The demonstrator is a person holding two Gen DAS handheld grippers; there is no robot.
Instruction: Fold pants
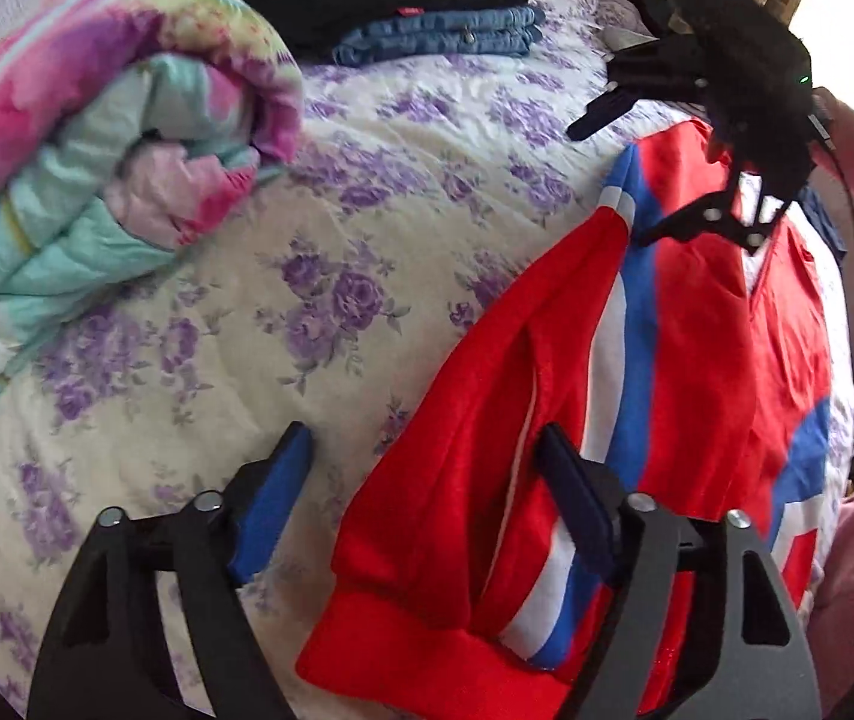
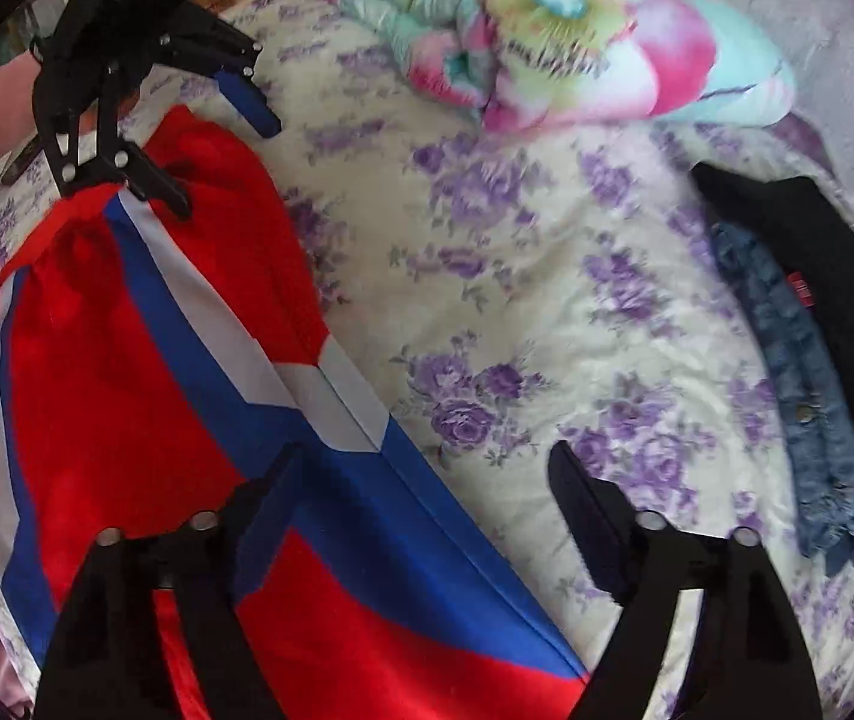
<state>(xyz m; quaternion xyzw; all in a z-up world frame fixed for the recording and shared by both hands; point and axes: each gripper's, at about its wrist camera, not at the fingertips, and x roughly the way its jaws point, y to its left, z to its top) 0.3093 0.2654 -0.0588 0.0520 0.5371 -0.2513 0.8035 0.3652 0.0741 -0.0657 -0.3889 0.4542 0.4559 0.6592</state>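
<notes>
Red pants [image 1: 691, 324] with blue and white stripes lie on my flowered bedspread [image 1: 319, 276] near one side edge, their long axis running from the ribbed cuff by my left gripper [image 1: 427, 492] away toward my right gripper [image 1: 625, 174]. Both grippers stand released above the cloth, gripping nothing. My right view shows the striped chevron [image 2: 331, 402] where the legs meet; both show the rolled pastel quilt [image 1: 97, 138] and the folded black and denim clothes [image 2: 811, 372] by the far edge.
</notes>
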